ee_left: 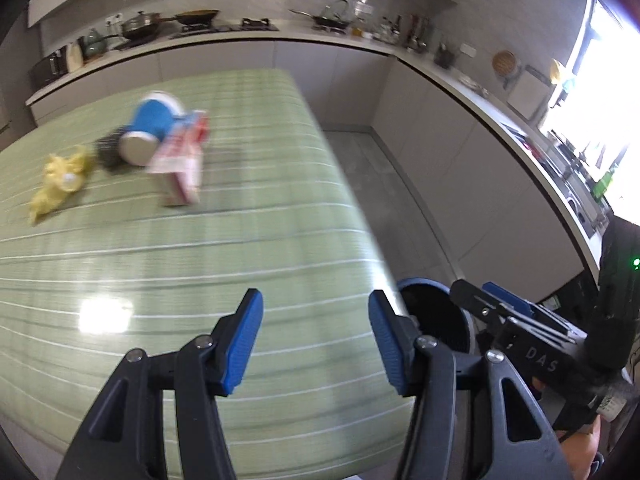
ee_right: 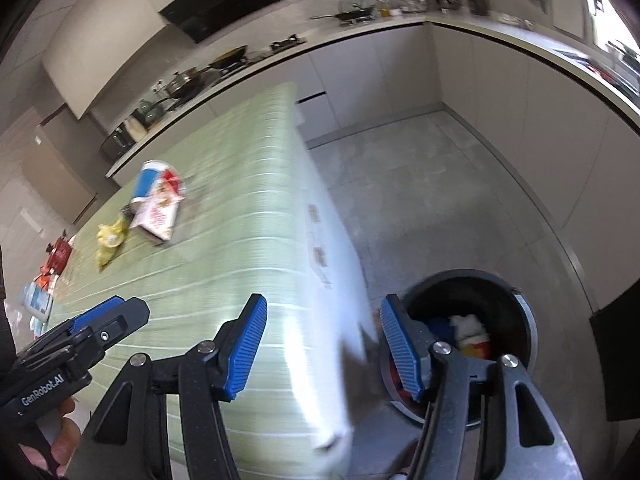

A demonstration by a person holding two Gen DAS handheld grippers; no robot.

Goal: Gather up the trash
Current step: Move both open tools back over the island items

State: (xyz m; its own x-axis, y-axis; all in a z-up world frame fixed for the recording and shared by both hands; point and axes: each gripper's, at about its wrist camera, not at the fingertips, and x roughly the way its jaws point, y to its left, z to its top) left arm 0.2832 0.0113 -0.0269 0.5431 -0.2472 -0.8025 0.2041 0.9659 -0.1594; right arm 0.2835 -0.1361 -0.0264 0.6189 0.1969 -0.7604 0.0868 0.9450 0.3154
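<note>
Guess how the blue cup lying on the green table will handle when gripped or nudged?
The blue cup lies on its side, so a nudge will probably roll it. It looks like a disposable paper cup: likely light and crushable under firm pads. The carton seems to lean against it and may shift.

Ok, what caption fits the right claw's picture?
Open right claw above a bin already holding trash, more litter waiting on the green table.

Near half of table (ee_left: 240, 264) bare; far end crowded by blue cup (ee_left: 150, 128), carton (ee_left: 180, 164), yellow wrapper (ee_left: 60, 184); bin (ee_right: 524, 320) mouth unobstructed.
</note>
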